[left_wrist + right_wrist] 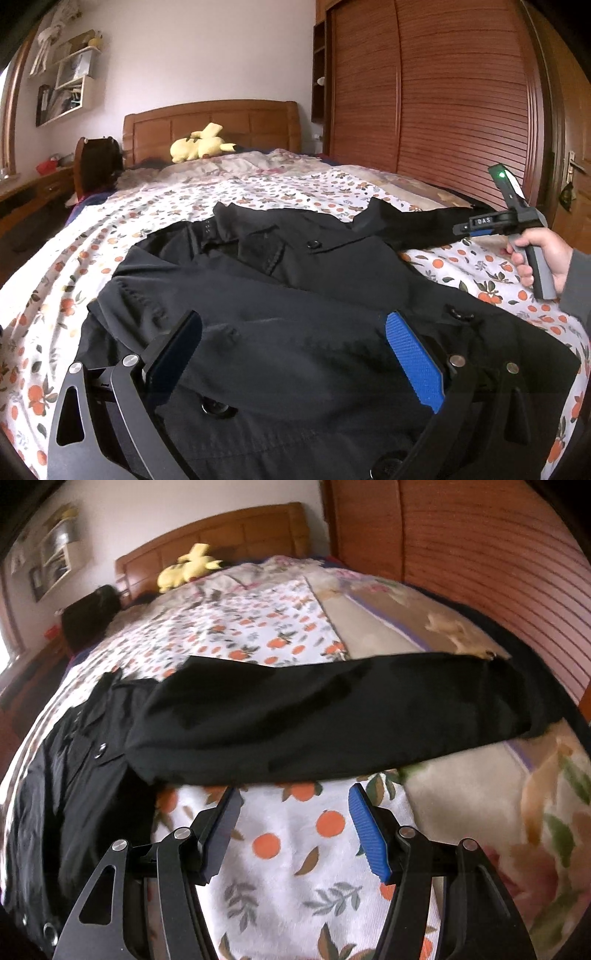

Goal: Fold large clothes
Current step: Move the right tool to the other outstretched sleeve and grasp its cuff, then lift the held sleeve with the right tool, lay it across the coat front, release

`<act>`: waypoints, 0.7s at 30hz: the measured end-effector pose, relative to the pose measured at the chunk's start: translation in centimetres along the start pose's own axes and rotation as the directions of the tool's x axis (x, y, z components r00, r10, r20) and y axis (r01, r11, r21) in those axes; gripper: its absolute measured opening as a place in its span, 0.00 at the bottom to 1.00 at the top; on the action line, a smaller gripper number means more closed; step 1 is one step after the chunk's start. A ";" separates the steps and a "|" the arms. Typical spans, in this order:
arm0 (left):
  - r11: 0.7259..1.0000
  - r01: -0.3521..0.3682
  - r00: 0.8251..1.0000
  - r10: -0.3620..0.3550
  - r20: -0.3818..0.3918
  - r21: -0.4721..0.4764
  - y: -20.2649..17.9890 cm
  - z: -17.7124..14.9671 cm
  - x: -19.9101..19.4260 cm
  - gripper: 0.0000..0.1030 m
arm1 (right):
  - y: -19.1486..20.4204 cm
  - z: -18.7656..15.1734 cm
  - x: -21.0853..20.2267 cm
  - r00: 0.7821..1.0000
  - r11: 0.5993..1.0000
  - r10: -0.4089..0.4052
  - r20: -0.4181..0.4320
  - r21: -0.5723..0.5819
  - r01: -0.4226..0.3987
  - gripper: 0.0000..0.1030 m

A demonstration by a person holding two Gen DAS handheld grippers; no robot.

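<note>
A large black coat (280,295) with round buttons lies spread on the bed. My left gripper (295,332) is open and hovers just above the coat's lower front, jaws wide apart, holding nothing. The coat's right sleeve (314,716) stretches out across the bed to the right. My right gripper (293,805) is open and empty, just short of the sleeve's near edge, over the bedspread. In the left wrist view the right gripper (465,227) is seen from the side beside the sleeve (406,225), held by a hand.
The bed has a white bedspread with an orange-fruit print (155,206) and a beige floral blanket (480,812) on the right. A yellow plush toy (201,144) lies by the wooden headboard (210,118). A brown slatted wardrobe (443,92) stands along the right side.
</note>
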State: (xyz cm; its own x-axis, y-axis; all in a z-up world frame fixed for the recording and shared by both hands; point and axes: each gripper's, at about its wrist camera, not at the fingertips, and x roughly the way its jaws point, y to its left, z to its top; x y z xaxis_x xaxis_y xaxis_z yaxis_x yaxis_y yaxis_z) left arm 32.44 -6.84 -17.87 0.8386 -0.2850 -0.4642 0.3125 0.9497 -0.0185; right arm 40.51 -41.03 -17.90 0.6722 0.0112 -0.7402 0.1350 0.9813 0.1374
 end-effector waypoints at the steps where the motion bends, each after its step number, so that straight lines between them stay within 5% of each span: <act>1: 1.000 -0.002 1.000 0.002 0.003 -0.005 0.1 -0.2 0.0 0.98 | -0.3 0.1 0.4 1.000 1.000 0.002 -0.011 0.022 -0.002 0.57; 14: 0.998 0.016 0.999 -0.013 0.052 -0.056 1.0 -0.7 -0.9 0.98 | -2.7 1.3 4.2 0.997 0.968 0.013 -0.076 0.250 0.007 0.53; 16: 0.998 0.015 0.999 -0.012 0.052 -0.054 0.9 -0.7 -1.0 0.98 | -3.1 1.5 4.5 0.997 0.960 0.006 -0.078 0.278 0.016 0.16; 17: 0.999 0.014 0.999 -0.011 0.052 -0.050 0.9 -0.7 -1.0 0.98 | -3.4 1.6 4.6 0.997 0.954 0.010 -0.072 0.300 0.012 0.08; 21: 0.999 0.015 0.999 -0.013 0.046 -0.048 0.9 -0.7 -0.9 0.98 | -1.7 2.7 2.5 0.999 0.966 -0.046 0.025 0.254 0.038 0.02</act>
State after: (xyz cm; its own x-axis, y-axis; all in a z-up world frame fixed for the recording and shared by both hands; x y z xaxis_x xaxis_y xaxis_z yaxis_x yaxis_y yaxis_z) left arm 31.71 -5.63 -18.07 0.8544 -0.3026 -0.4223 0.3031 0.9505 -0.0679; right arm 43.94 -43.16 -18.17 0.6831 -0.0388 -0.7293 0.3412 0.8999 0.2717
